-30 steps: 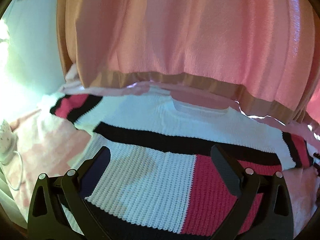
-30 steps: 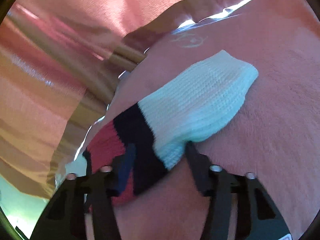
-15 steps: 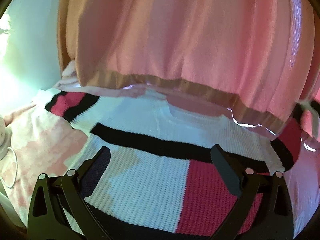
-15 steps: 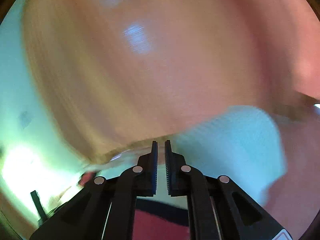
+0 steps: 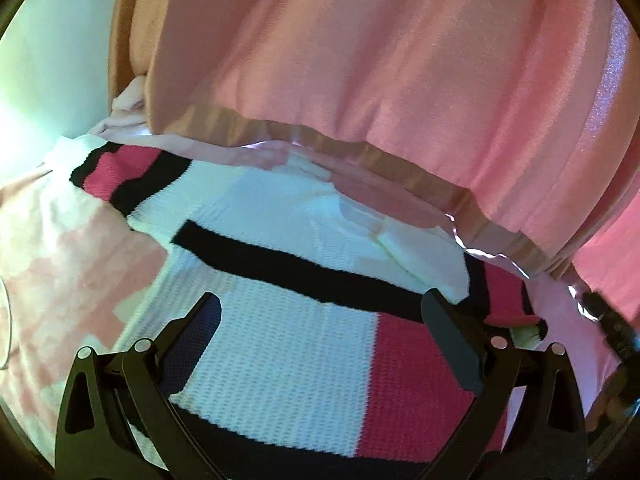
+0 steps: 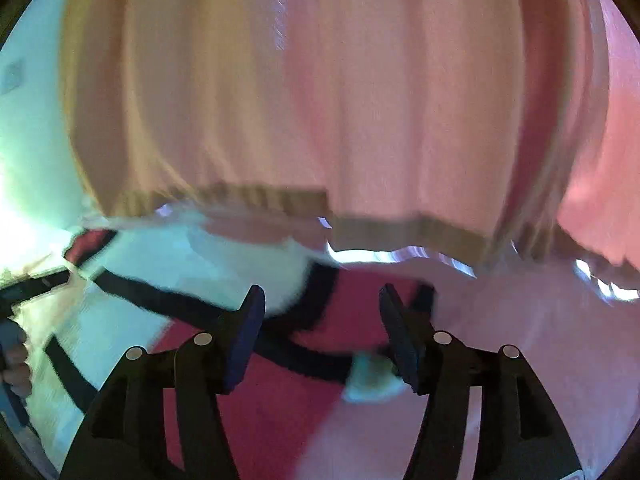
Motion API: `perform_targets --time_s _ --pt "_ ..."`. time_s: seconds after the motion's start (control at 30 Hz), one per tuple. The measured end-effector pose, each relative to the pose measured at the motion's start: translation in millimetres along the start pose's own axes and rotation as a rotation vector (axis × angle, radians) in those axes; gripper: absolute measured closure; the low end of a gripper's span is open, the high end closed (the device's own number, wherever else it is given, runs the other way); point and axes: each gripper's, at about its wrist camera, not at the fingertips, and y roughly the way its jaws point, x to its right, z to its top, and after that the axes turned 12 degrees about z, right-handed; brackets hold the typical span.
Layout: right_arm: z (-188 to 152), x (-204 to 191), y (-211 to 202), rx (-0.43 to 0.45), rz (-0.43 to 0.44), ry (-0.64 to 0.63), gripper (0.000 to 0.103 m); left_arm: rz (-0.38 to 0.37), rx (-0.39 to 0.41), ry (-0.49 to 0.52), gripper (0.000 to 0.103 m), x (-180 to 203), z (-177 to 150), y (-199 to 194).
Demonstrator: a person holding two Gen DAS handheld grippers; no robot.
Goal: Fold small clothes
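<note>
A: Looking down the left claw (image 5: 320,320), I see both fingers spread wide over the knit sweater (image 5: 288,360), holding nothing. It lies flat on a pink blanket (image 5: 68,264), white, red and black blocks face up, neck toward the pink curtain (image 5: 360,80)

B: The right claw (image 6: 322,328) is the same, jaws wide and empty, hovering above the red part of the sweater (image 6: 280,400). That view is smeared, so I cannot tell whether a fingertip touches the knit

A: What of the sleeves?

B: In the left view, the right sleeve (image 5: 500,292) appears folded in across the red side, its cuff pointing back toward the hem. The left sleeve (image 5: 132,176) lies stretched out toward the bright wall, so I judge that fold is not yet done

A: How will it handle?

B: Soft, chunky, fairly light I would guess. It will sag and stretch if lifted by one point, and the loose weave can snag on a finger. The blanket under it is plush, so dragging will likely bunch both layers

A: Where to take hold?

B: I would pinch the left sleeve near its cuff, through the full thickness, lift just clear and lay it over the chest. For the body fold, grip the hem at both corners
</note>
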Motion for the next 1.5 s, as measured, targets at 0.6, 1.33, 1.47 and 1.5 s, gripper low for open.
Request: perform_targets --time_s 0.6,1.33,1.47,1.5 --pt "13.2 -97.7 194.8 -0.234 0.127 -0.167 0.092 0.028 0.034 -0.046 0.005 -22.0 15.2 4.0" --pt "-70.8 -8.5 28.4 -0.227 0.033 0.015 0.049 0.022 -0.255 -0.291 0.005 -41.8 26.7 123.2" --pt "-82.9 -1.6 52.4 -0.253 0.041 0.046 0.049 0.055 -0.243 -0.228 0.015 -21.2 21.6 142.4" --pt "-81.5 -2.1 55.8 -0.252 0.047 0.036 0.049 0.042 -0.245 -0.222 0.027 -18.1 22.1 145.6"
